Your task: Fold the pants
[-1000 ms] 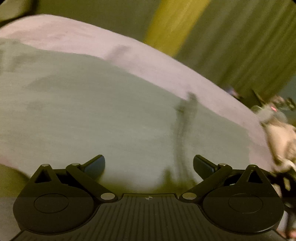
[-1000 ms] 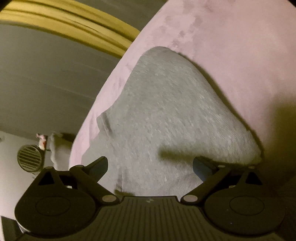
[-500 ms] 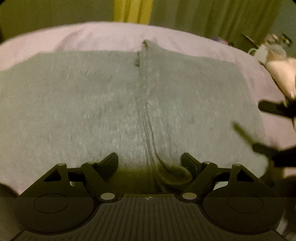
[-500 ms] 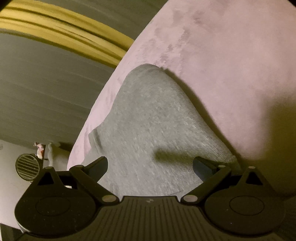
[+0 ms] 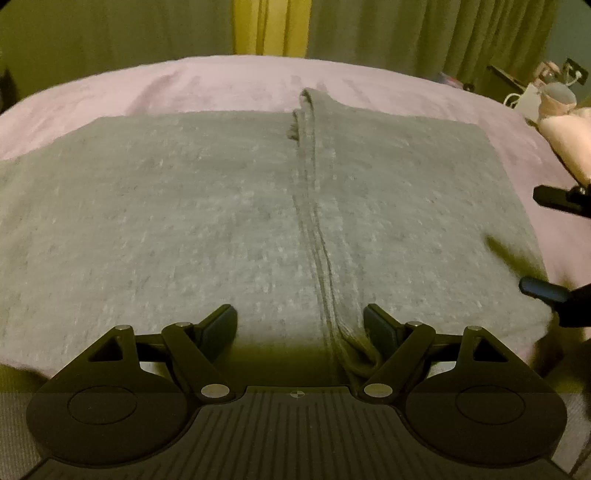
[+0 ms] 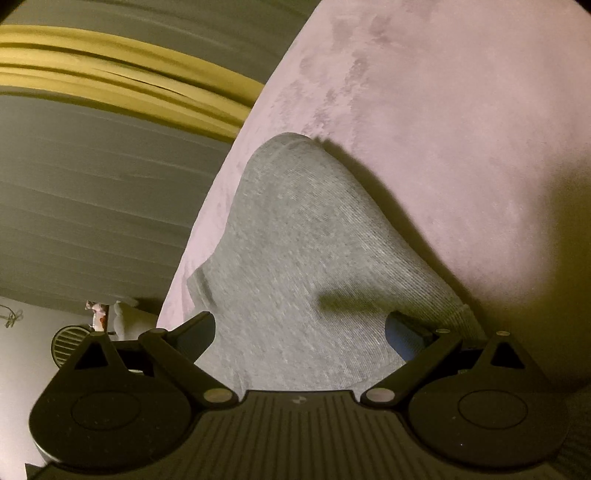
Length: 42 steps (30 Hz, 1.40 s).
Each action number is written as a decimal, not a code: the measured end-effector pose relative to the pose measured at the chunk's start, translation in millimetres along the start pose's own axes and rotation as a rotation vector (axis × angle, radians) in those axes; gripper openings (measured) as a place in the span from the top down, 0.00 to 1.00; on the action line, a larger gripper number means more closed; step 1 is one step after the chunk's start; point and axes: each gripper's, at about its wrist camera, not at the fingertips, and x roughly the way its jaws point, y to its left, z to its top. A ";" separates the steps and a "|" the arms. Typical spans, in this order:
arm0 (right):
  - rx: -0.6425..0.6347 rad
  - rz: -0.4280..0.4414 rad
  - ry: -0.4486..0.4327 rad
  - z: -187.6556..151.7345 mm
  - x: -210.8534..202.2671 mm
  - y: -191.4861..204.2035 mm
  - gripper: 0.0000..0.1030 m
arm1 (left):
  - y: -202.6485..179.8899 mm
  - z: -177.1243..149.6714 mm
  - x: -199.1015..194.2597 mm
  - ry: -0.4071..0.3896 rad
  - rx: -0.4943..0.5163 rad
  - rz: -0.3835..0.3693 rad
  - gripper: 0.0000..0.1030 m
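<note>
hovering low over the near edge of the cloth, your left gripper (image 5: 300, 321) has its jaws spread wide and nothing between them; the raised centre seam (image 5: 314, 221) runs up from just inside its right finger. your right gripper (image 6: 300, 332) is also released, jaws apart, sitting over the right-hand end of the fabric, and in the left wrist view its 2 fingers reach in from the right edge (image 5: 546, 243) above that same end.

the grey pants (image 5: 166, 221) lie spread flat across the pink bed cover (image 5: 221, 85), already doubled into a broad rectangle, with the seam ridge dividing it into 2 panels. from the right wrist view the end nearest you shows a ribbed band (image 6: 443, 295) at the edge, resting on the cover. green curtains (image 5: 406, 29) hang beyond the bed.

by the look of it you're between folds: 1 fold is laid down and both tools are lining up for the next grasp. the next move probably calls for you to lower each gripper onto the near edge, pinch all the layers together rather than only the top 1, then lift and carry that edge across evenly so the seam stays straight. the image is a little blurred, so i can't tell how many layers are stacked.
</note>
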 end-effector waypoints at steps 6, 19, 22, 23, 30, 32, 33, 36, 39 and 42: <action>0.005 0.000 -0.004 -0.9 0.4 0.5 0.04 | 10.9 4.6 -7.1 0.008 -0.053 0.001 0.14; 0.019 0.006 0.000 0.8 2.0 -5.1 0.04 | 25.1 41.5 -12.7 -0.086 -0.190 -0.086 0.11; 0.023 0.013 -0.002 0.7 0.7 -6.3 0.04 | 14.1 52.7 14.1 -0.017 -0.210 -0.144 0.12; 0.029 0.017 -0.003 0.8 0.3 -7.4 0.04 | 13.1 55.2 21.5 -0.001 -0.225 -0.160 0.14; 0.051 0.034 -0.010 0.5 -0.3 -9.9 0.04 | 18.0 59.6 48.6 0.052 -0.273 -0.298 0.19; 0.049 0.033 -0.010 0.6 0.6 -9.1 0.04 | 23.7 63.6 54.2 0.057 -0.281 -0.336 0.19; 0.049 0.033 -0.011 0.7 0.7 -9.2 0.04 | 29.2 65.0 56.4 0.069 -0.297 -0.350 0.21; 0.054 0.037 -0.013 0.9 0.3 -10.2 0.04 | 43.0 68.6 60.2 0.083 -0.378 -0.386 0.31; 0.056 0.037 -0.015 0.8 0.1 -10.5 0.04 | 47.9 68.6 64.4 0.093 -0.384 -0.364 0.58; 0.049 0.034 -0.016 0.1 -0.1 -9.8 0.04 | 48.6 66.2 64.1 0.092 -0.368 -0.359 0.72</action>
